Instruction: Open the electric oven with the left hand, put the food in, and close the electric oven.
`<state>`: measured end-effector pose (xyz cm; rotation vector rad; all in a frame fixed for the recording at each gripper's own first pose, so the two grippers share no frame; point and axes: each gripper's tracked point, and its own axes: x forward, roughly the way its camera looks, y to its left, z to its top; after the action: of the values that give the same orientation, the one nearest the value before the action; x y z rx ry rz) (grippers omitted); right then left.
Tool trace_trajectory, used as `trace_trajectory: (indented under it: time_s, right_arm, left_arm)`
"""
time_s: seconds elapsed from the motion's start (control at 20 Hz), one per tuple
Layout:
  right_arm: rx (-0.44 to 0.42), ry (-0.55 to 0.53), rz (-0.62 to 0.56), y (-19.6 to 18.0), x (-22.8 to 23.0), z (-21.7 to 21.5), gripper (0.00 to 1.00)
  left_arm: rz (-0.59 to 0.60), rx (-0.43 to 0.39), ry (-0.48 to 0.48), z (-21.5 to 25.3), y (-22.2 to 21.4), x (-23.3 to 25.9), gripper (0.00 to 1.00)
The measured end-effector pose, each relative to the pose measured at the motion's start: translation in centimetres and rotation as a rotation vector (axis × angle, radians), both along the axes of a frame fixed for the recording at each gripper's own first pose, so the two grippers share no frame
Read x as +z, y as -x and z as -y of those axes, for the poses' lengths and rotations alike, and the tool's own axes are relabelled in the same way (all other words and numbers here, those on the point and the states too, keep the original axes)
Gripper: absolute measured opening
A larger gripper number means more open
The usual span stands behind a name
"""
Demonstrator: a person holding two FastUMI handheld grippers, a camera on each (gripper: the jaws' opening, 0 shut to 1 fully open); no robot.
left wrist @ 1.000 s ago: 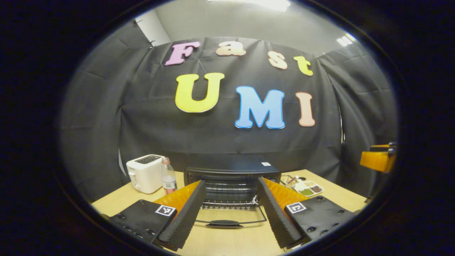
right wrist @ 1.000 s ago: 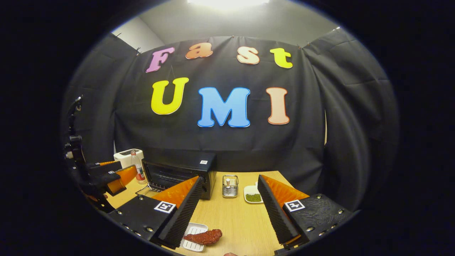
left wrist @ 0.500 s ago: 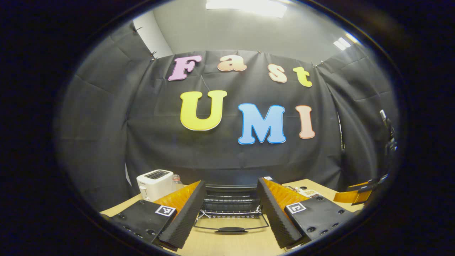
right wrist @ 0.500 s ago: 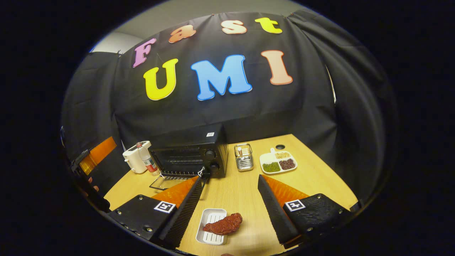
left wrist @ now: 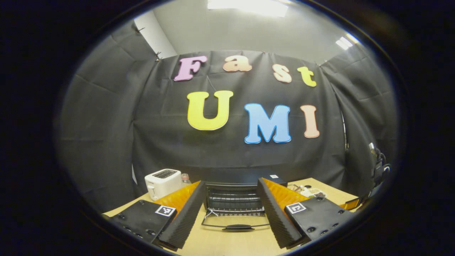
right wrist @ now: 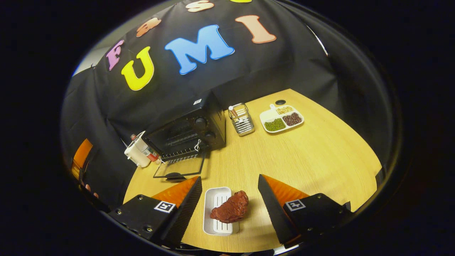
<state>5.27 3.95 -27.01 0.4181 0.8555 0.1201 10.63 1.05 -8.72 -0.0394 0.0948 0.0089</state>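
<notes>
Right gripper view looks down on a light wooden table (right wrist: pixel 320 160). The right gripper (right wrist: pixel 229 206) hangs over the near edge with its 2 fingers spread wide, nothing between them pressed. Directly between the fingers lies a white ridged tray (right wrist: pixel 217 212), and a dark red piece of food (right wrist: pixel 231 210), meat-like in shape, rests on the tray with its right end hanging over the tray's edge; neither finger touches it. At about 11 o'clock from the tray stands the black electric oven (right wrist: pixel 188 129) with its glass door (right wrist: pixel 179 167) folded down flat toward the table, the wire rack visible inside and 2 knobs on its right side. Left of the oven, at 9 o'clock from it, sit a white toaster (right wrist: pixel 135 156) and a small bottle (right wrist: pixel 144 151) touching or nearly touching it. Just right of the oven, at 3 o'clock, is a wire holder (right wrist: pixel 241 119), and farther right a white divided dish (right wrist: pixel 281 119) holding green, dark and pale contents.

Left gripper view faces the oven (left wrist: pixel 234 197) straight on. The left gripper (left wrist: pixel 231 213) holds its 2 fingers spread apart, empty, framing the open oven mouth. The lowered door's handle (left wrist: pixel 238 227) lies on the table between the fingers, apart from both. The toaster (left wrist: pixel 162 182) stands at 10 o'clock from the gripper.
</notes>
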Motion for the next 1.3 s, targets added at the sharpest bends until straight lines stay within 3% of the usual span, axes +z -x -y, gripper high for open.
trace_trajectory:
  time_s: [0.05, 0.1, 0.45, 0.5, 0.55, 0.6, 0.65, 0.7, 0.9, 1.0, 1.05, 1.1, 1.15, 1.2, 1.25, 1.3]
  right_arm:
    - [0.0, -0.017, -0.026, 0.3, -0.5, -0.1, 0.92]
    - [-0.004, -0.032, -0.046, 0.5, -1.1, -0.2, 0.96]
    - [-0.059, -0.16, -0.185, 2.1, -4.2, -0.9, 0.97]
    - [-0.068, -0.179, -0.203, 2.2, -4.5, -1.0, 0.89]
    - [-0.075, -0.203, -0.212, 2.3, -4.8, -1.1, 0.97]
    - [-0.091, -0.209, -0.224, 2.3, -5.2, -1.1, 0.94]
    - [-0.1, -0.225, -0.237, 2.7, -5.4, -1.2, 0.75]
    - [-0.103, -0.245, -0.25, 2.8, -5.5, -1.6, 0.72]
    - [-0.095, -0.281, -0.281, 3.1, -6.0, -2.6, 0.72]
    - [-0.136, -0.248, -0.27, 2.8, -6.4, -1.6, 0.58]
    - [-0.138, -0.265, -0.277, 2.7, -6.3, -2.1, 0.29]
    - [-0.129, -0.268, -0.277, 2.7, -6.2, -2.2, 0.29]
    - [-0.141, -0.279, -0.26, 2.7, -5.4, -1.6, 0.18]
    - [-0.16, -0.291, -0.253, 2.1, -5.8, -2.5, 0.21]
    - [-0.148, -0.302, -0.25, 2.0, -5.4, -2.6, 0.12]
    - [-0.137, -0.305, -0.249, 2.1, -5.1, -2.8, 0.12]
  left_arm:
    - [-0.004, 0.006, 0.001, -0.2, 0.0, -0.1, 1.0]
    - [-0.005, 0.011, 0.004, -0.4, 0.1, -0.1, 1.0]
    - [-0.018, 0.029, 0.004, -0.6, 0.1, -0.5, 1.0]
    - [-0.019, 0.03, 0.004, -0.6, 0.2, -0.5, 1.0]
    - [-0.02, 0.031, 0.003, -0.6, 0.1, -0.6, 1.0]
    - [-0.02, 0.032, 0.0, -0.6, 0.2, -0.5, 1.0]
    - [-0.02, 0.034, -0.004, -0.7, 0.2, -0.6, 1.0]
    - [-0.017, 0.036, -0.009, -0.8, 0.3, -0.5, 0.97]
    - [-0.016, 0.048, -0.014, -1.5, 0.4, -0.3, 1.0]
    - [-0.014, 0.056, -0.009, -1.9, 0.4, -0.4, 1.0]
    - [-0.015, 0.06, -0.008, -2.1, 0.3, -0.4, 1.0]
    - [-0.016, 0.063, -0.006, -2.3, 0.2, -0.5, 1.0]
    - [-0.018, 0.061, -0.004, -2.5, 0.2, -0.6, 1.0]
    - [-0.021, 0.063, -0.005, -2.6, 0.3, -0.6, 1.0]
    - [-0.022, 0.066, -0.006, -2.8, 0.1, -0.9, 1.0]
    - [-0.023, 0.066, -0.002, -2.9, 0.0, -0.9, 1.0]
